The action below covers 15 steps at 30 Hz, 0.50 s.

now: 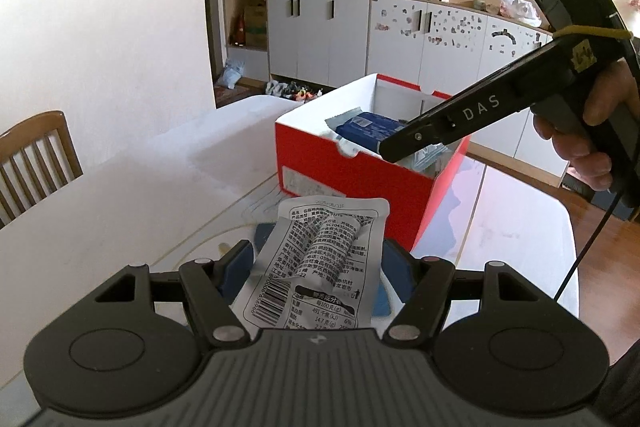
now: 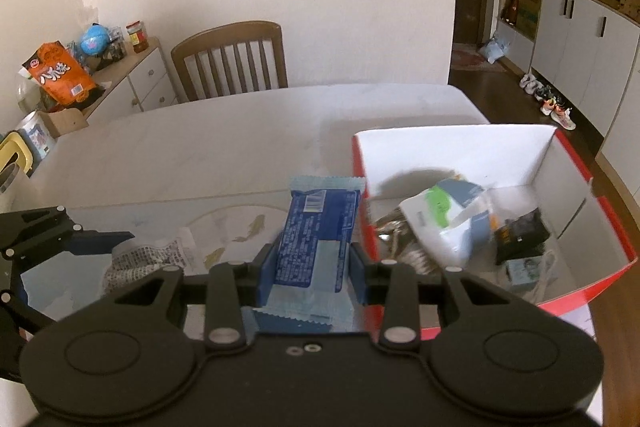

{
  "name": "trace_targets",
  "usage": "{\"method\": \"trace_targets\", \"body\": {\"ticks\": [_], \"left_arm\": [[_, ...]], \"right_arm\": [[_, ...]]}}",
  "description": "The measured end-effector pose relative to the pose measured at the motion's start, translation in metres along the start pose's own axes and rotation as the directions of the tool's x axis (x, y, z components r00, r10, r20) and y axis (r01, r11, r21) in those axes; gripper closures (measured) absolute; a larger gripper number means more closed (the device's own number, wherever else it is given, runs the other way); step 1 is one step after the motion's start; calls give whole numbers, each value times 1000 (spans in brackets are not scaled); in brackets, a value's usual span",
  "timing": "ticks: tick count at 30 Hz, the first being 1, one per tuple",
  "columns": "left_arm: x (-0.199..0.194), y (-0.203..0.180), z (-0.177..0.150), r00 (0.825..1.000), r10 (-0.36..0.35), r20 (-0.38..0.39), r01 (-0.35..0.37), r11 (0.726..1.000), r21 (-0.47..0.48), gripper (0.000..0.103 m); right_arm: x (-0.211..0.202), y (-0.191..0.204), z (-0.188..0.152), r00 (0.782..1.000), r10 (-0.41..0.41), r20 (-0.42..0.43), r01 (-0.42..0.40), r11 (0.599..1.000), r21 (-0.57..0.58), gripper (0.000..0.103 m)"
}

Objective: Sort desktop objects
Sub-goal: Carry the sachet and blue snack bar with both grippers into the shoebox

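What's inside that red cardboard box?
Inside the red cardboard box: a white pouch with green patch, small black packet, pale packet, and metal pieces partly buried; anything beneath is hidden.

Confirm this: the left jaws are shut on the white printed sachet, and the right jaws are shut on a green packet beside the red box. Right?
Not quite. The right wrist view shows the right gripper holding a blue packet, not green. The left gripper does hold the white sachet, and the red box is alongside.

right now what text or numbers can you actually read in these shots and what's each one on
"DAS": on the arm of the right claw, in the left wrist view.
"2025/08/31": top edge of the silver packet held in the left claw.
"147": nutrition table low on the same packet.
Blue wrapper, orange bag, red box label: print too blurred to read.
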<state>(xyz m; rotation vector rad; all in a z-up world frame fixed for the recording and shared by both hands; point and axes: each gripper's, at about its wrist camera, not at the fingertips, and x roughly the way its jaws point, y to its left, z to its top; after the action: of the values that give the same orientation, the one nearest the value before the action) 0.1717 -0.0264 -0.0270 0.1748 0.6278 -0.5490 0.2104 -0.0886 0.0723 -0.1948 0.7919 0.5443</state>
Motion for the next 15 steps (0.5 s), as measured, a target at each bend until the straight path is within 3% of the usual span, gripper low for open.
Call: {"method": "trace_targets", "body": {"ticks": [15], "left_arm": [[33, -33, 34, 1000, 24, -2, -24, 1000, -12, 34]], "right_arm": [[-5, -73, 9, 1000, -7, 25, 7, 1000, 15, 66]]}}
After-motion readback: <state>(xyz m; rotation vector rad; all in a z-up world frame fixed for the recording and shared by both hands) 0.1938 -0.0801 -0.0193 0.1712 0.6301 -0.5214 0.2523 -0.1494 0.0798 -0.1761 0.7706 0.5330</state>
